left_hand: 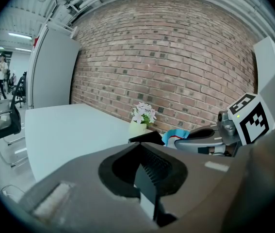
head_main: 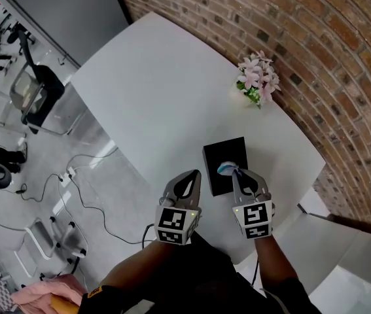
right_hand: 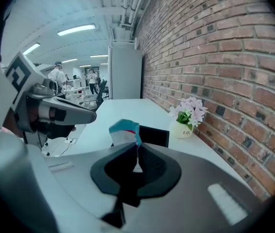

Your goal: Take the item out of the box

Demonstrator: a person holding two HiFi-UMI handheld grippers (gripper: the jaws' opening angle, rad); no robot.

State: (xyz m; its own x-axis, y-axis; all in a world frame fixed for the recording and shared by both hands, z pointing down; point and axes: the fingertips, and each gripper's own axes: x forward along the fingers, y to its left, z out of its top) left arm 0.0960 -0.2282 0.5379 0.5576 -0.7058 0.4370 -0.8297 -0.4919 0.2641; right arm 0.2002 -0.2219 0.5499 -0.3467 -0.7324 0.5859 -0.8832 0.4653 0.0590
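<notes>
A black box (head_main: 223,157) lies on the white table (head_main: 159,90) near its front edge. My right gripper (head_main: 238,174) is over the box's right part and shut on the item, a small teal and white packet (head_main: 226,169). In the right gripper view the packet (right_hand: 124,131) sticks up from the closed jaws of my right gripper (right_hand: 137,152), in front of the box (right_hand: 154,135). My left gripper (head_main: 192,177) hangs just left of the box with its jaws together and nothing between them. From the left gripper (left_hand: 140,146) view, the box (left_hand: 149,138) and the packet (left_hand: 177,134) lie ahead.
A small pot of pink flowers (head_main: 257,79) stands at the table's far right edge by the brick wall (head_main: 316,57). Left of the table, on the floor, are office chairs (head_main: 38,90) and cables (head_main: 80,175). A person (left_hand: 1,74) stands far off.
</notes>
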